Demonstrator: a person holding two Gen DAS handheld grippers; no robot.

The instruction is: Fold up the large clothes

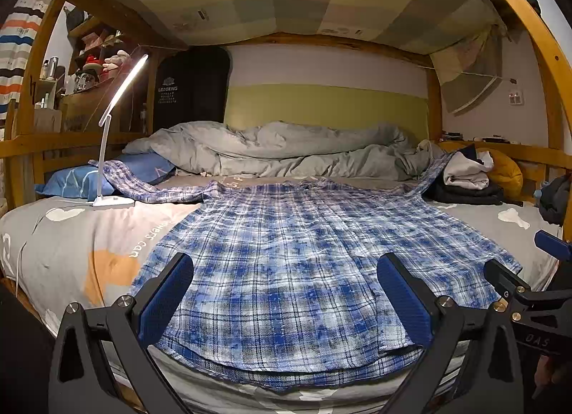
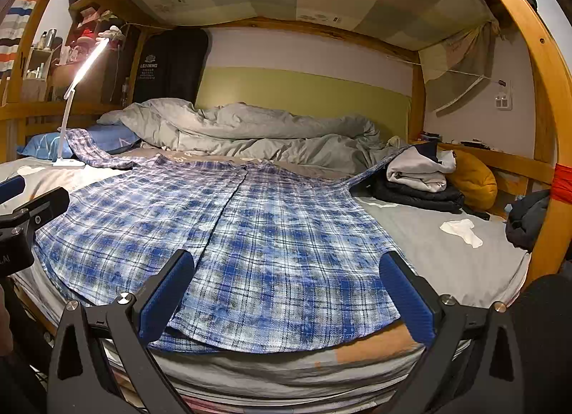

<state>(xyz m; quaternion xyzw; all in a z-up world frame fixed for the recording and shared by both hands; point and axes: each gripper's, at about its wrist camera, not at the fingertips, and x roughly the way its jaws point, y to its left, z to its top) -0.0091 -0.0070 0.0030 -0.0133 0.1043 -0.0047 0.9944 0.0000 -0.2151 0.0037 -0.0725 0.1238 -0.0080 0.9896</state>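
Note:
A large blue-and-white plaid shirt (image 1: pixel 286 256) (image 2: pixel 228 235) lies spread flat on the bed, hem toward me, collar at the far end, sleeves stretched out to both sides. My left gripper (image 1: pixel 286 267) hangs open over the left part of the hem, nothing between its blue pads. My right gripper (image 2: pixel 287 267) is open too, above the right part of the hem. Each gripper shows at the edge of the other's view: the right one (image 1: pixel 518 271), the left one (image 2: pixel 25 199).
A grey sheet (image 1: pixel 71 235) covers the bed inside a wooden bunk frame (image 2: pixel 547 128). A lit white desk lamp (image 1: pixel 114 199) stands at the left by a blue pillow (image 1: pixel 71 181). A crumpled grey duvet (image 2: pixel 250 135) lies behind. Folded clothes (image 2: pixel 418 178) and a yellow cushion (image 2: pixel 475 178) sit at the right.

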